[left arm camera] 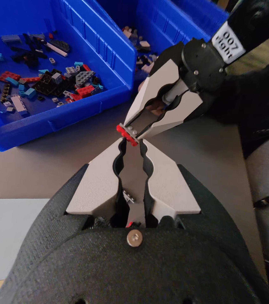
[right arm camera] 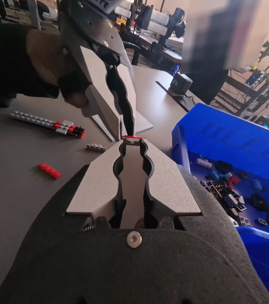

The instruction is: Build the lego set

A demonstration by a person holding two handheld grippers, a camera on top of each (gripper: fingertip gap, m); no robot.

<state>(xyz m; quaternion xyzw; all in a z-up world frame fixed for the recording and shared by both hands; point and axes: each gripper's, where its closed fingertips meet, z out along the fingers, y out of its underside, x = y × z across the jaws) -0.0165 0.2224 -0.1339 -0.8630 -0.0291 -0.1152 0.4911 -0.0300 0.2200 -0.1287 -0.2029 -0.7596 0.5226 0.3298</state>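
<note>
My left gripper (left arm camera: 132, 140) is shut on the end of a small red plate (left arm camera: 125, 135). My right gripper (right arm camera: 131, 140) is shut on a small grey plate (right arm camera: 132, 141), and it also shows in the left wrist view (left arm camera: 132, 131), reaching in from the upper right. The two plates are pressed face to face above the table. In the right wrist view the red plate (right arm camera: 133, 136) shows edge-on, on top of the grey one. A partial build (right arm camera: 48, 125), a long grey plate with red and black pieces at one end, lies on the table to the left.
A loose red plate (right arm camera: 49, 171) and a small grey plate (right arm camera: 96, 147) lie on the dark table (right arm camera: 15, 189). Two blue bins (left arm camera: 87, 115) (left arm camera: 163, 28) hold several loose bricks. A white sheet (left arm camera: 7, 230) lies near me. A black camera box (right arm camera: 180, 83) stands farther back. The grippers are tip to tip, or close to it. From either gripper's tips it is about 15 cm to the partial build (right arm camera: 48, 125).
</note>
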